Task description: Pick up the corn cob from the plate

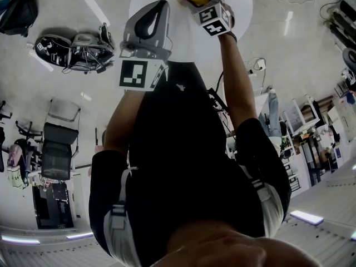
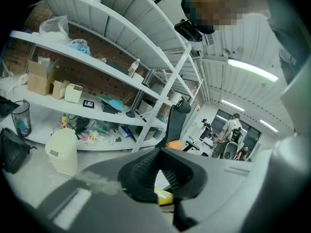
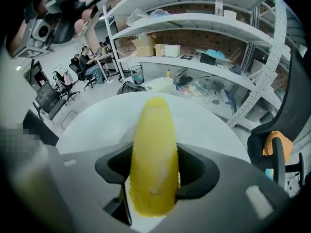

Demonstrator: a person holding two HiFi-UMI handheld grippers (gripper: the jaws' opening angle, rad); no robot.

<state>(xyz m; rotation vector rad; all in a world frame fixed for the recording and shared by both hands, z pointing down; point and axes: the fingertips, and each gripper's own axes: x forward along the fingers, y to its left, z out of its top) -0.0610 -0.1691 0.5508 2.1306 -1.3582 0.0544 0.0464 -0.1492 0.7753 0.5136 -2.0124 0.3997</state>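
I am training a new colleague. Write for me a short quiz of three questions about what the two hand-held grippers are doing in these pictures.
1. Multiple choice: what is clamped between the jaws of the right gripper?
A) a blue plastic cup
B) the yellow tapered corn cob
C) nothing

2. True or false: the left gripper also touches the corn cob.

3. Fill in the missing word: under the corn cob lies a round ____ table.

Key: 1 B; 2 false, because it stands apart from the cob; 3 white.
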